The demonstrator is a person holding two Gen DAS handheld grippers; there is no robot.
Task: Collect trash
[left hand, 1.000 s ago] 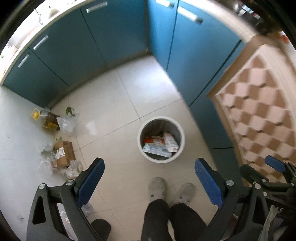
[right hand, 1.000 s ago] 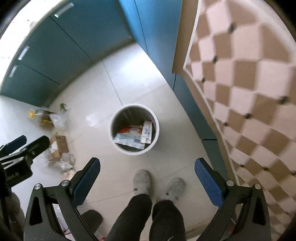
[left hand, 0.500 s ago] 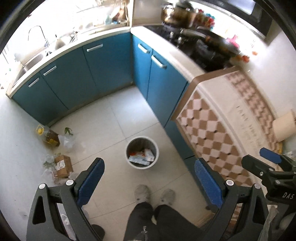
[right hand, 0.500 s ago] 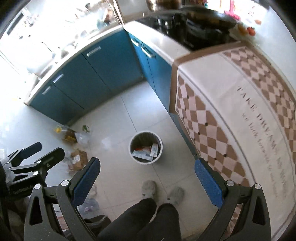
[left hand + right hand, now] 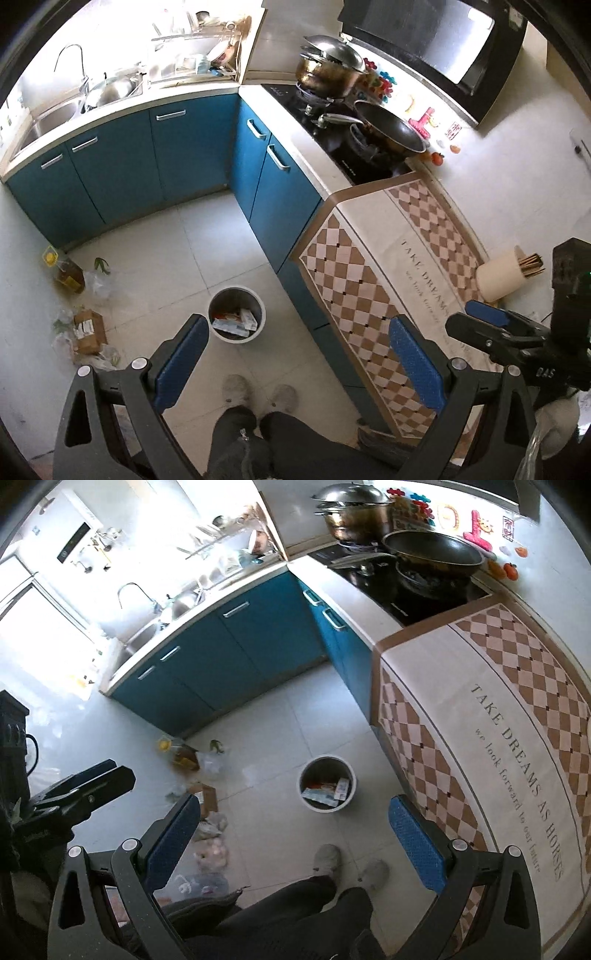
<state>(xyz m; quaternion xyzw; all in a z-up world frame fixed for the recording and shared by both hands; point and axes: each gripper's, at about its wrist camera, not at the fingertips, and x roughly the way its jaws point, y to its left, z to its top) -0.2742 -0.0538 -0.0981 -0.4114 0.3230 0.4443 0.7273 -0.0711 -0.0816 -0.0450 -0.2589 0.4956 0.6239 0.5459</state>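
Kitchen floor point(image 5: 155, 258), pale tile, blue cabinets point(image 5: 184, 155) on two sides. Both units high above it, looking down. Left hand-held gripper point(image 5: 295, 365) wide open, nothing held; right hand-held gripper point(image 5: 295, 842) same. Bin point(image 5: 236, 319) stands on the floor ahead of the feet, just beside the checkered table point(image 5: 417, 280); it holds a few flat wrappers, looks under half full. Remaining trash lies left of the bin, well apart from it: cardboard box point(image 5: 88, 330) and crumpled plastic bags point(image 5: 98, 282) beside an oil bottle point(image 5: 66, 273). Left unit is nearer that pile, so my guess is it goes down and left first. Box's long axis runs roughly toward the cabinets.
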